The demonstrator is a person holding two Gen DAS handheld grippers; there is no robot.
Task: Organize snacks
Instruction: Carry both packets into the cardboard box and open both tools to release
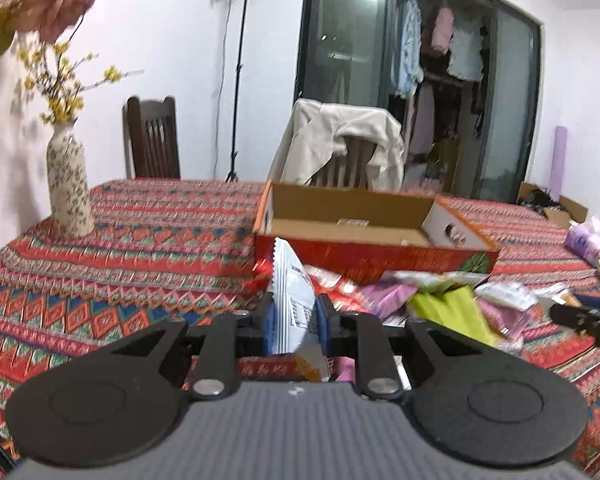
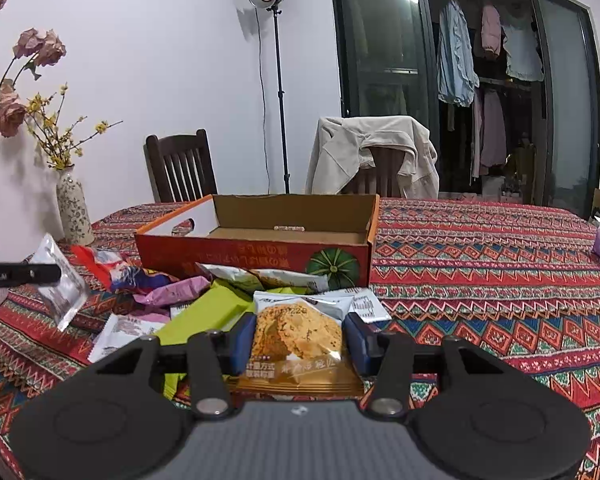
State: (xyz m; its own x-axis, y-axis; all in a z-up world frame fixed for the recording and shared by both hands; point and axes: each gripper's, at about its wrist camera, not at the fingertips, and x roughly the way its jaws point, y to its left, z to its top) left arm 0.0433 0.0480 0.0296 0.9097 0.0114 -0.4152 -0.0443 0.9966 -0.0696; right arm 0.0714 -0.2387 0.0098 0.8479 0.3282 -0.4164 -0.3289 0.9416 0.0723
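Clamped edge-on between the left gripper's (image 1: pixel 292 322) blue pads, a white-and-blue foil snack packet (image 1: pixel 290 300) stands upright; only the right wrist view shows its silvery face (image 2: pixel 58 284) hanging at nine o'clock above the patterned red tablecloth (image 2: pixel 480 280). Straight ahead at twelve o'clock sits the open red cardboard box (image 2: pixel 260 256), its floor bare. Loose colourful snack wrappers (image 2: pixel 204 292) crowd its near wall; cloth toward three o'clock lies open. Right gripper (image 2: pixel 299 340) jaws, half-spread, flank a biscuit-print packet (image 2: pixel 300 344), grip unclear.
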